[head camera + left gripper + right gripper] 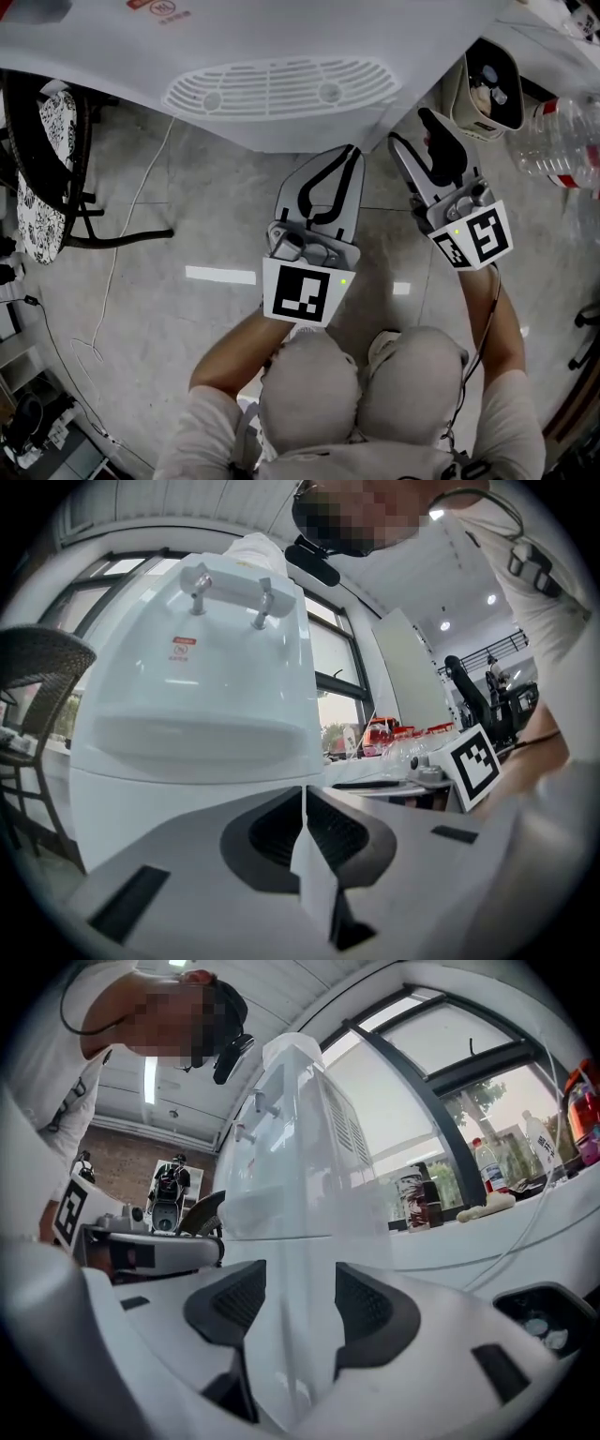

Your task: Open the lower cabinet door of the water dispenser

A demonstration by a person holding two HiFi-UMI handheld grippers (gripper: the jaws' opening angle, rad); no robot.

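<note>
The white water dispenser (281, 84) stands in front of me, seen from above in the head view. In the left gripper view its two taps and drip tray show, with the lower cabinet door (112, 803) below them. My left gripper (351, 152) points at the dispenser's front, and its jaws are shut with the pads meeting (303, 808). My right gripper (411, 131) is beside it, near the dispenser's right corner. Its jaws stand open (291, 1307), and the dispenser's lower body (291, 1354) shows through the gap, with nothing pressed by the pads.
A black chair (42, 178) with a patterned cushion stands at the left, with a white cable (122, 253) trailing on the tiled floor. A beige container (487, 89) and clear plastic bottles (562, 141) are at the right. The person's knees (366, 384) are below the grippers.
</note>
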